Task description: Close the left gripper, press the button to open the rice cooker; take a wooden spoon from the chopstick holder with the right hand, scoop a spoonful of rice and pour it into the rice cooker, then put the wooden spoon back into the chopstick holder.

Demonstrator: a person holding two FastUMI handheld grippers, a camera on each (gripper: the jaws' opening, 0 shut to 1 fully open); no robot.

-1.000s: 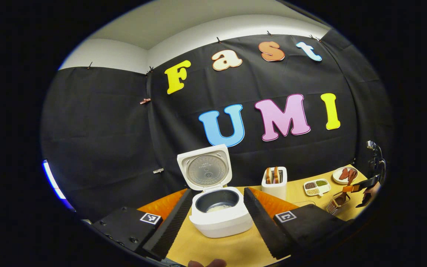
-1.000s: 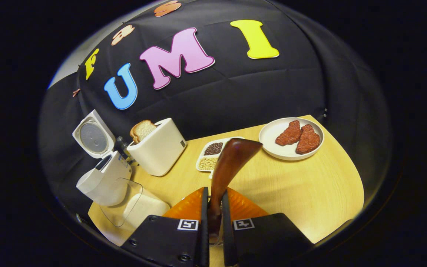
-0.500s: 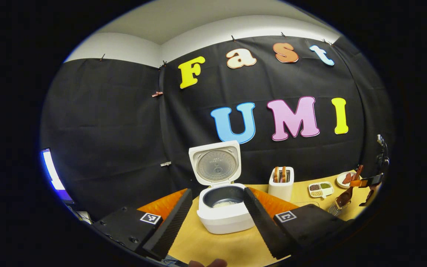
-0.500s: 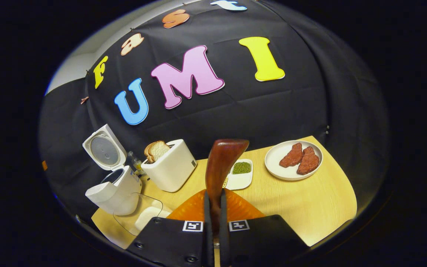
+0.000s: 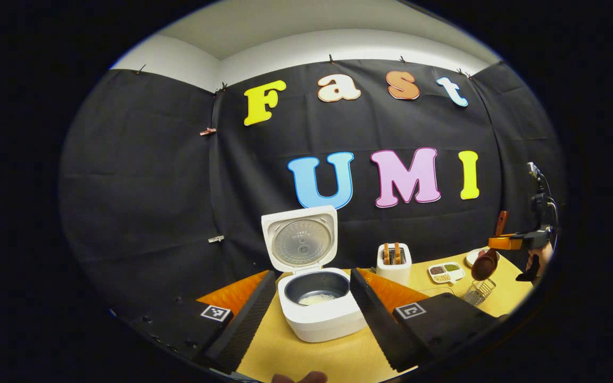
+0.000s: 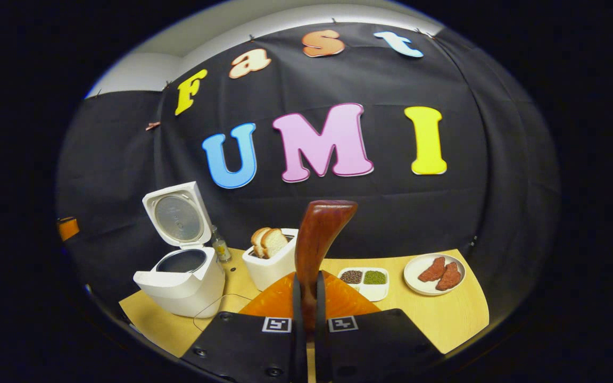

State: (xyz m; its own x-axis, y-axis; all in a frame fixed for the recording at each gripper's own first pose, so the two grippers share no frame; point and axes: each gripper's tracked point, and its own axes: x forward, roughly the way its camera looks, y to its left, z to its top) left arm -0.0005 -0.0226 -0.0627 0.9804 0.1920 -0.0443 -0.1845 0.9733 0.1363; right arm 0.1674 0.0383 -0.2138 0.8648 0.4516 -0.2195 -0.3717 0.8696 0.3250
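The white rice cooker (image 5: 320, 319) stands open, its lid (image 5: 298, 239) upright and some rice in the dark pot. My left gripper (image 5: 313, 276) is open just in front of it, one finger on each side of it in the left gripper view. At the far right of that view, my right gripper (image 5: 514, 242) holds the wooden spoon (image 5: 486, 263) above the wire chopstick holder (image 5: 477, 291). In the right gripper view, my right gripper (image 6: 306, 287) is shut on the spoon (image 6: 320, 234), which rises brown between the fingers. The cooker (image 6: 181, 279) sits to the left there.
A white toaster (image 6: 272, 260) with bread stands behind the spoon. A divided dish of beans (image 6: 365, 279) and a plate with meat pieces (image 6: 434, 271) lie to the right on the wooden table (image 6: 445, 324). A small bottle (image 6: 221, 247) stands beside the cooker.
My right gripper has risen with the spoon, lifting its bowl above the wire holder, and its view has levelled out. The left gripper has only drifted slightly.
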